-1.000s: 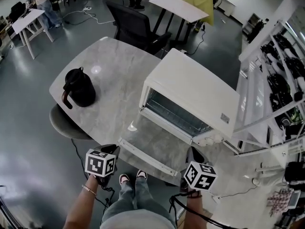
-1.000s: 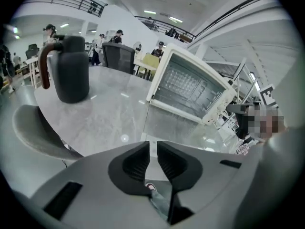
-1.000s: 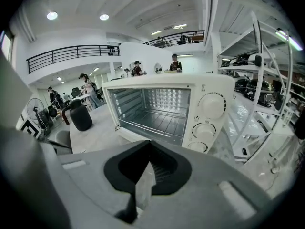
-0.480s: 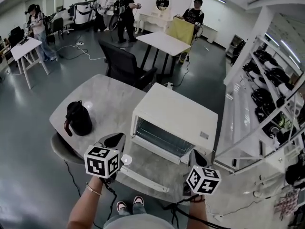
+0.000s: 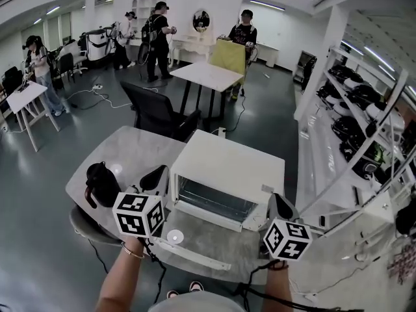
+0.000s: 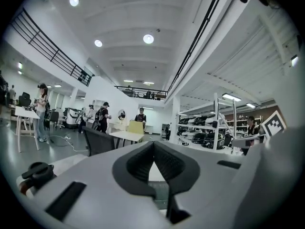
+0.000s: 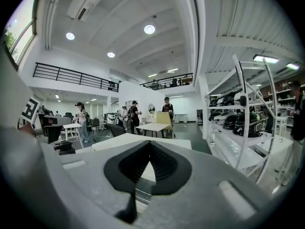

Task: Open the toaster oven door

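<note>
Head view: toaster oven [image 5: 224, 174] on the surface [image 5: 123, 149], its door [image 5: 201, 236] lying flat open. Only the gripper views show the left tongs [image 6: 153, 144] just closed, empty, and the right tongs [image 7: 149, 144] together, empty.

The left forearm [image 5: 118, 283] and right forearm [image 5: 276, 292] reach forward from the bottom of the head view, with a bracelet on the left wrist. The left gripper [image 5: 156, 176] is held level. Its jaws have just been closing and now meet with nothing between them. The right gripper [image 5: 279, 203] tips slightly downward, its jaws together too and holding nothing.
</note>
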`<state>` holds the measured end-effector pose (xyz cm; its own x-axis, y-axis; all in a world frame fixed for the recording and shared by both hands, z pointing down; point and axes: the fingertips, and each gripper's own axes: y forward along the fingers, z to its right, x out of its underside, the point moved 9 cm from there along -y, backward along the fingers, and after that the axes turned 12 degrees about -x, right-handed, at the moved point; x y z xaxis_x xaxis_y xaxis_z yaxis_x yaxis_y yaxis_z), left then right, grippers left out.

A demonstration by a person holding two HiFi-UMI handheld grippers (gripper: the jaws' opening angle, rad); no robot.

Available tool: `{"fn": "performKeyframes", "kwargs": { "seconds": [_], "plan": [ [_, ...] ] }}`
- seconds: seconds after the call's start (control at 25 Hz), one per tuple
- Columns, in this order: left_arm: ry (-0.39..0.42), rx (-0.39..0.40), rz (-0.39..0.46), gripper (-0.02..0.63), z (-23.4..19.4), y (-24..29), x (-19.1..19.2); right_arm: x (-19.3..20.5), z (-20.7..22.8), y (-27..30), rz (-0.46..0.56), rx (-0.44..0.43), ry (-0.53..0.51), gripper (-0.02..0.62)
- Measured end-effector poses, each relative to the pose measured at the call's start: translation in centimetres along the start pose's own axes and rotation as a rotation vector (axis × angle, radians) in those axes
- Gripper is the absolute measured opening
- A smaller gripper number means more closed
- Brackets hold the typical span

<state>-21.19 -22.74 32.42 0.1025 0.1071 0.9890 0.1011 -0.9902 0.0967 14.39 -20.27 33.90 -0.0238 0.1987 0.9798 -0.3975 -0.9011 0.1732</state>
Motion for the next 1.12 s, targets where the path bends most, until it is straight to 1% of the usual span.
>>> {"fn": "performKeyframes", "kwargs": {
  "seconds": [0.2,0.32,0.52,0.64,1.12],
  "plan": [
    [0.007,-0.010,-0.029,0.005,0.2,0.6,1.1,0.5,0.6,-0.2,0.000,0.016,0.015,0.006],
    [0.001,-0.012,-0.038,0.005,0.1,0.7,1.4,0.9,0.7,0.0,-0.021,0.016,0.016,0.006],
    [-0.004,-0.008,-0.048,0.005,-0.1,0.8,1.6,1.3,0.3,0.1,-0.043,0.049,-0.019,0.005],
    [-0.003,-0.007,-0.054,0.005,-0.2,0.8,1.6,1.3,0.1,0.2,-0.046,0.051,-0.019,0.005],
    [-0.004,0.024,-0.084,0.005,0.5,0.8,2.5,2.0,-0.1,-0.3,-0.066,0.059,-0.004,0.005]
  ]
}}
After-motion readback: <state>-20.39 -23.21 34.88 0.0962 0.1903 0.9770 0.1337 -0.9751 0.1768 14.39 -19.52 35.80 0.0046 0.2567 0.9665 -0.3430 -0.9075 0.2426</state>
